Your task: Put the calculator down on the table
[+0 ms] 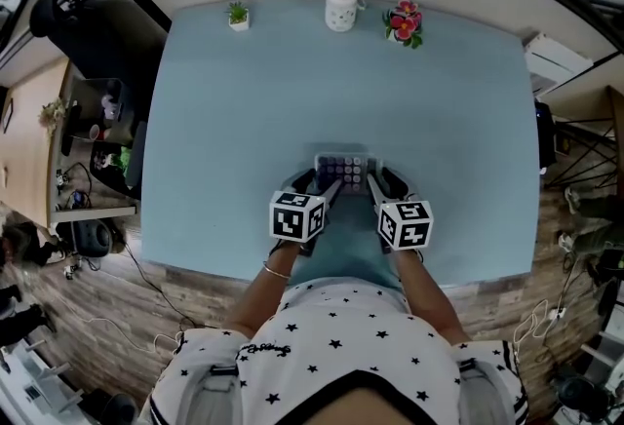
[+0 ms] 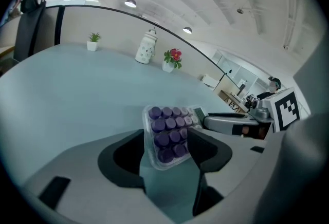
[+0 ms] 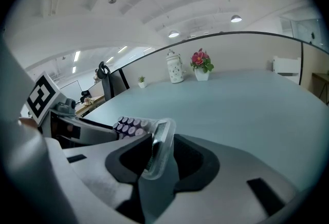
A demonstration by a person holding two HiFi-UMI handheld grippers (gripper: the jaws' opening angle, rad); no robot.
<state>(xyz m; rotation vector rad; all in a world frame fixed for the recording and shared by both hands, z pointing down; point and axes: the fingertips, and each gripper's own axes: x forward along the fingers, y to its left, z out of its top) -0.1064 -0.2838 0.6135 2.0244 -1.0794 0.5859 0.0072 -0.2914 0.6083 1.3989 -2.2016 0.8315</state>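
A small calculator (image 1: 345,167) with purple keys in a clear casing sits low over the pale blue table (image 1: 292,82), near its front edge; whether it rests on the surface I cannot tell. My left gripper (image 1: 327,187) comes at it from the near left. In the left gripper view the calculator (image 2: 169,133) is clamped between the pads of the left gripper (image 2: 167,159). My right gripper (image 1: 378,184) is at its near right end. In the right gripper view the display end of the calculator (image 3: 157,146) stands edge-on between the jaws of the right gripper (image 3: 157,161), which are spread and not pressing.
Along the table's far edge stand a small potted plant (image 1: 238,17), a white patterned jar (image 1: 342,2) and a pot of red flowers (image 1: 404,23). A cluttered shelf unit (image 1: 97,140) stands left of the table. The person's torso is close to the front edge.
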